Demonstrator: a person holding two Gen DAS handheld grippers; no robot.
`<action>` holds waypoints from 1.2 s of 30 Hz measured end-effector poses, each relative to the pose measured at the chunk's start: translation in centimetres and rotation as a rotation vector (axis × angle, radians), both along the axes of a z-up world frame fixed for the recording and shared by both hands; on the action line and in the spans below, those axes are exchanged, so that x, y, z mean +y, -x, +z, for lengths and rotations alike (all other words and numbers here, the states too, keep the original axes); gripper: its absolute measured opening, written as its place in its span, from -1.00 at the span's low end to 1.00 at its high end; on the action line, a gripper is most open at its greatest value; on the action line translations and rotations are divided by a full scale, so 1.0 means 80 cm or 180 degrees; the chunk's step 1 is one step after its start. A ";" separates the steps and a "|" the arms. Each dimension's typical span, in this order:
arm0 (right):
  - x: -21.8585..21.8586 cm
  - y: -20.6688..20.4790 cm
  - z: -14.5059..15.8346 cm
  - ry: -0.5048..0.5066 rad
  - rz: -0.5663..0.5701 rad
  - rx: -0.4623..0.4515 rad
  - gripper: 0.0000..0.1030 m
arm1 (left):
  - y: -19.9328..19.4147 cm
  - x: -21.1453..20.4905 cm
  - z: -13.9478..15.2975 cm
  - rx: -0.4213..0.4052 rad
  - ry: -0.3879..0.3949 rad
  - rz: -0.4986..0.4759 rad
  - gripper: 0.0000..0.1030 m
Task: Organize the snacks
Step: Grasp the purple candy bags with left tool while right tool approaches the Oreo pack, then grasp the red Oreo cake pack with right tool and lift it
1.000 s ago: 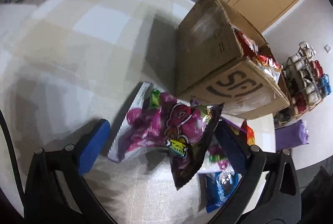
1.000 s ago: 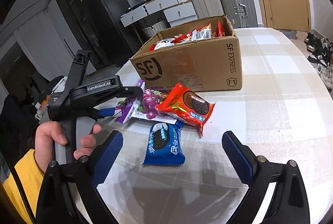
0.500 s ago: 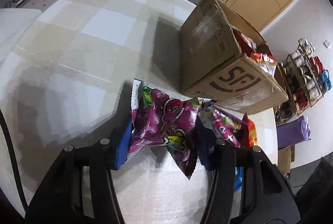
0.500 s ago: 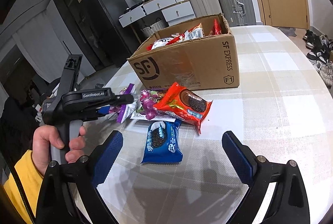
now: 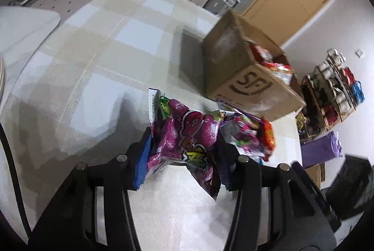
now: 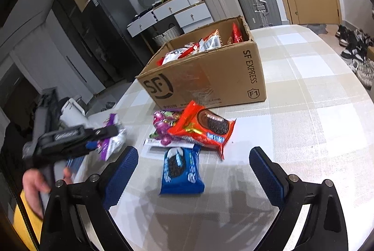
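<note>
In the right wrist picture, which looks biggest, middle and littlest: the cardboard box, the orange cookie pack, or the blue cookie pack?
1. cardboard box, biggest by far.
2. and 3. orange cookie pack and blue cookie pack look about alike; the blue one lies nearer the camera, so I won't rank them.

The box [image 6: 205, 78] sits mid-table [image 6: 327, 129], packets inside. Three snack packs [image 6: 182, 146] lie just in front of it.

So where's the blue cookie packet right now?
In the right wrist view the blue cookie packet lies flat on the table, between the open right gripper fingers, just before the orange packet.
</note>
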State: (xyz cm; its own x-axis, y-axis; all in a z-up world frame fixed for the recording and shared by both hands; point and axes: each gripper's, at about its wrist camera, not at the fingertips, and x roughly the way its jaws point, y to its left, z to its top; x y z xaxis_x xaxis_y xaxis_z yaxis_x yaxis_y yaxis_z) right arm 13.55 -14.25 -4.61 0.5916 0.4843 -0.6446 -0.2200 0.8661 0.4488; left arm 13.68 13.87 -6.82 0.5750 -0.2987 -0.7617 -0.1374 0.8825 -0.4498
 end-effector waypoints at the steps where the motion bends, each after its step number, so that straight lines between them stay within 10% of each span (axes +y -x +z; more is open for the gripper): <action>1: 0.001 -0.004 -0.001 -0.0023 -0.0003 0.0029 0.90 | 0.002 -0.004 0.003 -0.0015 0.0002 -0.0031 -0.12; 23: 0.023 -0.106 -0.049 -0.0090 -0.0206 0.0863 0.60 | 0.008 -0.007 0.010 0.0046 0.0220 -0.0262 -0.11; 36: 0.018 -0.097 -0.051 -0.0074 -0.0200 0.0758 -0.03 | 0.008 -0.009 0.009 0.0061 0.0201 -0.0265 -0.11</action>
State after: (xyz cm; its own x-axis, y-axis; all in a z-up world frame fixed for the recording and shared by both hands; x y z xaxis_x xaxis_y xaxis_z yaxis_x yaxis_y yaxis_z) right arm 21.30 -12.79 -8.69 0.4538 0.4678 -0.7585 -0.0517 0.8636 0.5016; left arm 13.02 13.13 -6.08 0.5315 -0.3927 -0.7505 -0.0739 0.8612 -0.5029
